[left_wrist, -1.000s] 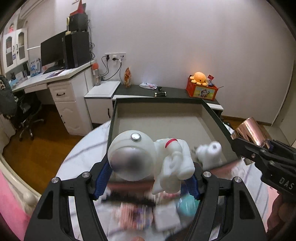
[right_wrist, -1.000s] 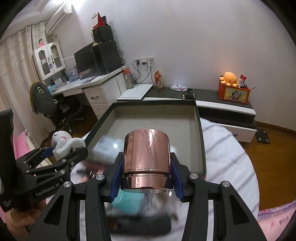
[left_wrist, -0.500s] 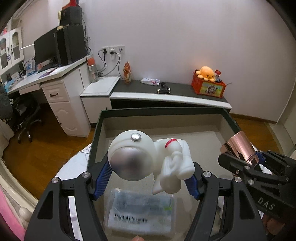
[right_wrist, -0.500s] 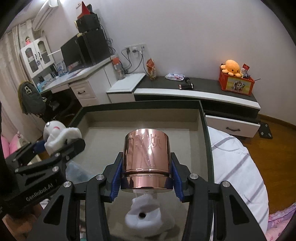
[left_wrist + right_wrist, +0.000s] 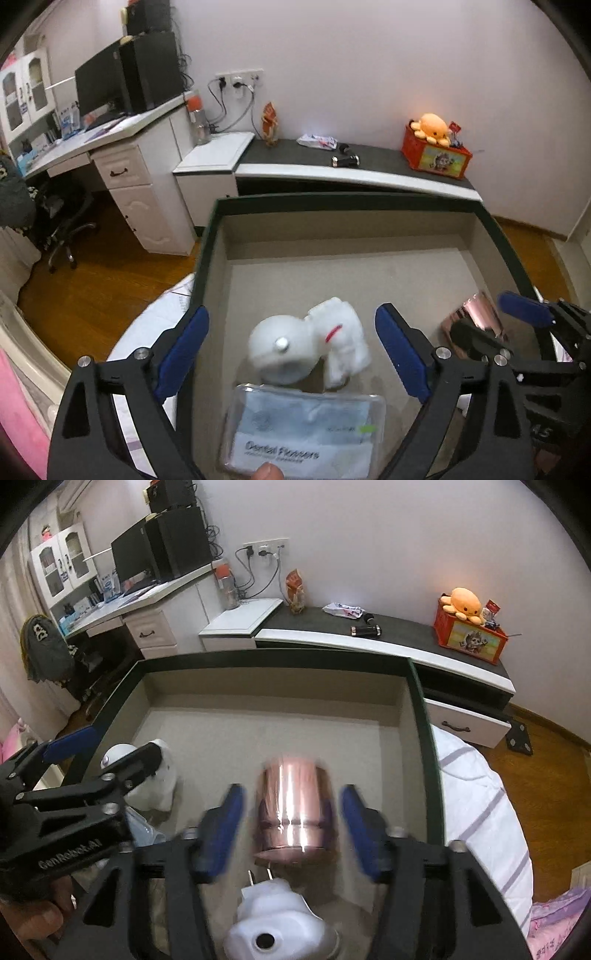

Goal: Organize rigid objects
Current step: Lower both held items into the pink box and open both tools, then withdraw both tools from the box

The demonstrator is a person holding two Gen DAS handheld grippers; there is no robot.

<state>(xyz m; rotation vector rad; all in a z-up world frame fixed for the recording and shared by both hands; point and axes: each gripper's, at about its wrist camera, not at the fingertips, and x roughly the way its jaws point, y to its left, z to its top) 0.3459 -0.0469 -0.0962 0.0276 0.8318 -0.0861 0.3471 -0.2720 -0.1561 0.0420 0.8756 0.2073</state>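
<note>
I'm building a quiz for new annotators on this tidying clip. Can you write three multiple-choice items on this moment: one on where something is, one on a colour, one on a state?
1. Where is the white astronaut figurine?
A. On the dark cabinet top
B. Inside the dark-rimmed open box
C. On the wooden floor

2. What colour is the shiny metal cup?
A. Rose copper
B. Green
C. Matte black

3. How does the right gripper stand to the cup?
A. Pads pressed on it
B. Jaws apart, cup between them, clear of the pads
C. Shut beside it

Answers:
1 B: the left wrist view shows it on the box's beige floor, between the left gripper's spread jaws.
2 A: it gleams pinkish copper in both views.
3 B: gaps show on either side as the jaws open.
</note>
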